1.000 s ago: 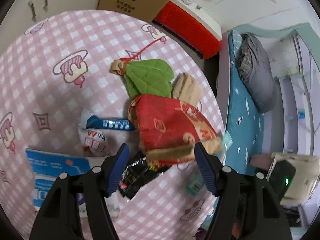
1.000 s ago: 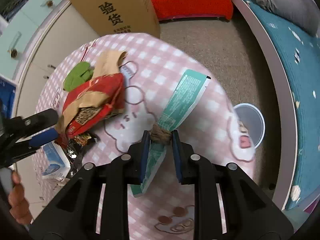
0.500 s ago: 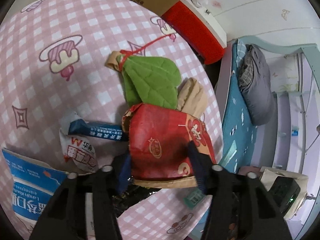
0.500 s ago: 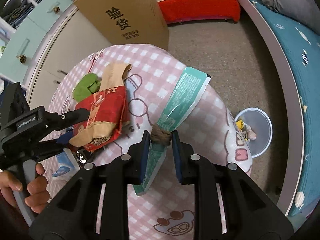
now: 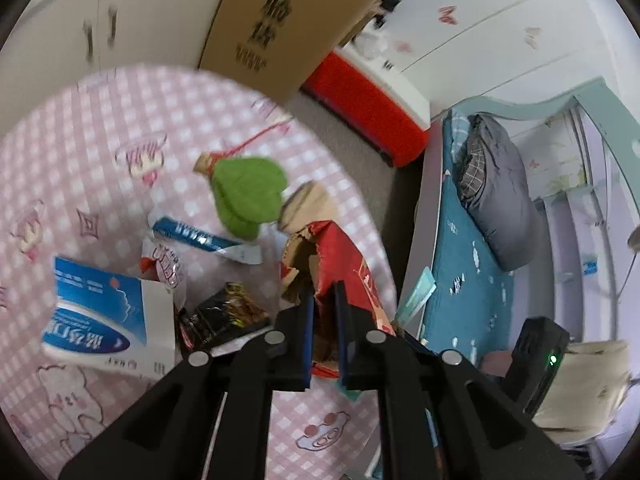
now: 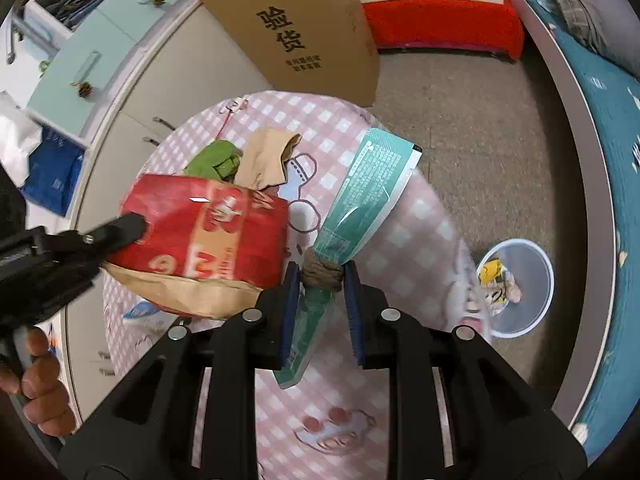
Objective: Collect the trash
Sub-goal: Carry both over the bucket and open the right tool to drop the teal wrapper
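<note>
My left gripper [image 5: 323, 300] is shut on a red paper bag [image 5: 347, 264] and holds it lifted above the pink checked table [image 5: 72, 152]; the bag also shows in the right wrist view [image 6: 208, 232]. My right gripper [image 6: 320, 276] is shut on a teal wrapper [image 6: 368, 196] and a brown crumpled wad [image 6: 322, 272], held above the table's edge. On the table lie a green leaf-shaped pouch [image 5: 246, 190], a brown paper bag [image 5: 308, 204], a blue wrapper [image 5: 192, 234], a black foil wrapper [image 5: 222, 316] and a blue-white box [image 5: 96, 320].
A clear round bin [image 6: 516, 288] with some trash in it stands on the grey floor right of the table. A big cardboard box [image 6: 296, 28] and a red bench [image 6: 440, 20] stand behind. A bed [image 5: 472, 264] runs along the right.
My left gripper closed on the red paper bag and lifted it off the table. My right gripper kept its hold on the teal wrapper and rose a little, toward the table's edge.
</note>
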{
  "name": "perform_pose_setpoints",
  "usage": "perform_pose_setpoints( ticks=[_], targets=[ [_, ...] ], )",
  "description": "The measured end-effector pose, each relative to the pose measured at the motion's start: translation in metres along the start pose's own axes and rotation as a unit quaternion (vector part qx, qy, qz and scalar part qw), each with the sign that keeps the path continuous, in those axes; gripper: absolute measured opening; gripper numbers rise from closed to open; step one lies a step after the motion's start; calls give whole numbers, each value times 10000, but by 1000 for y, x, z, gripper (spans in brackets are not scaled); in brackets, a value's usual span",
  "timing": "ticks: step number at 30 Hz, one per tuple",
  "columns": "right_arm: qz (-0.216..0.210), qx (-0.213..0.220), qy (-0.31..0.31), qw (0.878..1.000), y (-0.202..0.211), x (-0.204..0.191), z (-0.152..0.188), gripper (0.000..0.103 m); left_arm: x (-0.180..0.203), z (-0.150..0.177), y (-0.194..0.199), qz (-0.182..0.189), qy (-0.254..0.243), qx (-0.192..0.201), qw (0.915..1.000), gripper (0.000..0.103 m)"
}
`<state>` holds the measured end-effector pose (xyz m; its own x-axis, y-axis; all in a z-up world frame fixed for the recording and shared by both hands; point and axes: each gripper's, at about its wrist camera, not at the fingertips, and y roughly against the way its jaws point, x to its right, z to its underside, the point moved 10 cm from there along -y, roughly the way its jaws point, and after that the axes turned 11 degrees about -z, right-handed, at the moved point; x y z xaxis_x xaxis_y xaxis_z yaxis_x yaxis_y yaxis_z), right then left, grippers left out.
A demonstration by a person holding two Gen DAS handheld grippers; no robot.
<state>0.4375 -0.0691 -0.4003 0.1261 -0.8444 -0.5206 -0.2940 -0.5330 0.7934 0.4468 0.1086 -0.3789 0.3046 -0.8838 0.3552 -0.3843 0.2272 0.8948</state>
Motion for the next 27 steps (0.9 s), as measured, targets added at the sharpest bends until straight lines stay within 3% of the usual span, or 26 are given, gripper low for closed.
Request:
perform_pose_setpoints(
  ticks=[6, 16, 19, 27],
  targets=[
    [22, 203, 75, 9998, 61, 35, -2, 22, 80, 10, 31, 73, -487, 491, 9976, 8],
    [561, 740, -508, 9944, 168, 153, 11, 22, 221, 64, 1, -105, -1629, 592, 9848, 8],
    [648, 818, -672, 9923, 190, 183, 18, 22, 250, 77, -10, -139, -1850, 564, 9810, 9],
    [602, 958, -827, 9901, 214, 215, 18, 25, 297, 98, -29, -471, -2437, 624, 9667, 9]
  ],
)
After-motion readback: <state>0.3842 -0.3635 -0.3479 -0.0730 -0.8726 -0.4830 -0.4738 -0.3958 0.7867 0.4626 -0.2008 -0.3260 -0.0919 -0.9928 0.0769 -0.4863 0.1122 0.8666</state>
